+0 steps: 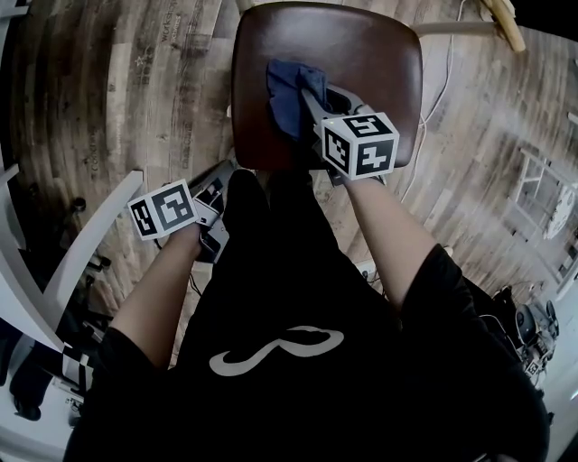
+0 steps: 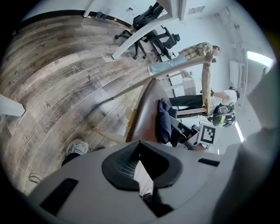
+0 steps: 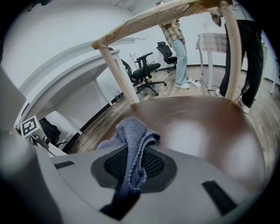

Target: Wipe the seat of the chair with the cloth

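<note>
Cloth (image 1: 287, 95): blue, bunched, sitting left of centre on the brown chair seat (image 1: 370, 54). Its long axis runs roughly top to bottom in the head view, with the bulk toward the upper left of the seat.

Right gripper (image 1: 305, 97) is clamped on the cloth. In the right gripper view the cloth (image 3: 131, 140) runs up through the closed jaws, and a fold pokes out past the tips over the near edge of the seat (image 3: 201, 127). The lower end of the cloth drops into the dark slot between the jaws and can't be made out there.

Left gripper (image 1: 219, 182) is off the seat at lower left, over the wood floor (image 1: 135, 90). In its own view the tips meet with nothing between them (image 2: 140, 168). That view shows the seat (image 2: 146, 109) edge-on with the cloth (image 2: 164, 120) against it.

The near edge of the seat is hidden behind the person's black shirt (image 1: 289, 343) in the head view. The chair's wooden back frame (image 3: 175, 13) is cut off at the top of the right gripper view.
</note>
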Action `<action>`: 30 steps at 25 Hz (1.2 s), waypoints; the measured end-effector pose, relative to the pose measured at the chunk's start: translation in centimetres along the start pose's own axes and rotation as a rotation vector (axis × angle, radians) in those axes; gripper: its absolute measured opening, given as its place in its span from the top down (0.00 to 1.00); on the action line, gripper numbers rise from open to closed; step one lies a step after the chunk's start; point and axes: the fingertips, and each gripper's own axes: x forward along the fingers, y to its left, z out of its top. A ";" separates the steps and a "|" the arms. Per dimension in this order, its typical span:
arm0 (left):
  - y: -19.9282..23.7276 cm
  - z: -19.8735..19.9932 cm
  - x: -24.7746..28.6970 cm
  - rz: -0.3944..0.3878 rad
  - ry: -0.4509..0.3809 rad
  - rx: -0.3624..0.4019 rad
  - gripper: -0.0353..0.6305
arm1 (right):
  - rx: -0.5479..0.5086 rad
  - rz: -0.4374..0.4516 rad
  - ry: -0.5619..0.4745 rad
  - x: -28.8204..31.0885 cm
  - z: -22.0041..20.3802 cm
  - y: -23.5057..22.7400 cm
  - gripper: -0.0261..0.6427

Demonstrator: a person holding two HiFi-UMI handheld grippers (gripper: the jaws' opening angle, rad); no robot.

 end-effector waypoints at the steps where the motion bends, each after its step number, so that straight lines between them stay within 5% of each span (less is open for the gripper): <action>1: -0.2 -0.3 0.2 0.002 0.007 0.003 0.93 | 0.004 -0.007 0.000 -0.3 -0.1 -0.5 0.88; 30: -6.5 -5.1 7.7 0.009 0.100 0.093 0.93 | 0.163 -0.286 -0.092 -12.2 -3.8 -19.5 0.88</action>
